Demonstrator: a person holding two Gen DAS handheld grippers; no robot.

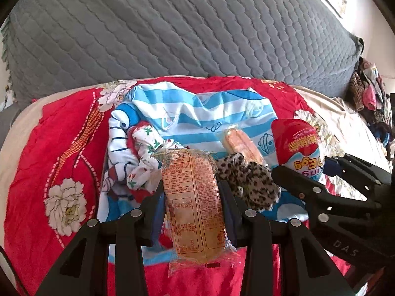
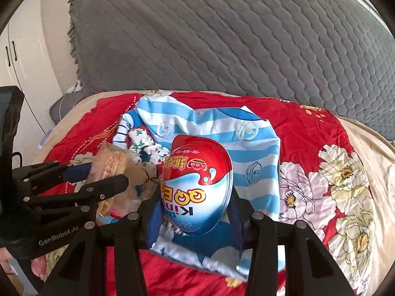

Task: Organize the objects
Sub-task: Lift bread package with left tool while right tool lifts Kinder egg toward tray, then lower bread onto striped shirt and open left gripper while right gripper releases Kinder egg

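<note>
Red floral bedding (image 1: 56,148) covers the bed, with a grey quilted cushion (image 1: 172,29) standing behind it and a blue-and-white striped cloth (image 1: 197,113) spread across the middle. The left gripper (image 1: 192,212) has its jaws closed narrowly on a clear-wrapped bread packet (image 1: 195,207), which lies lengthwise between the fingers with its printed label facing up and its sealed end hanging out toward the camera. Just beyond the packet sit a leopard-print fabric item (image 1: 249,182), a second wrapped bread (image 1: 240,143), and a crumpled white cloth with small red and green prints (image 1: 148,153), all on the striped cloth. The right gripper (image 2: 196,212) grips a large red, white and blue egg-shaped package (image 2: 197,187) between its jaws, pointed end away from the camera, its lettering upside down. In the left wrist view this egg (image 1: 298,145) shows at the right, just beside the leopard item, held above the striped cloth. In the right wrist view the left gripper (image 2: 108,180) and its bread packet (image 2: 116,165) appear at the left, near the egg
</note>
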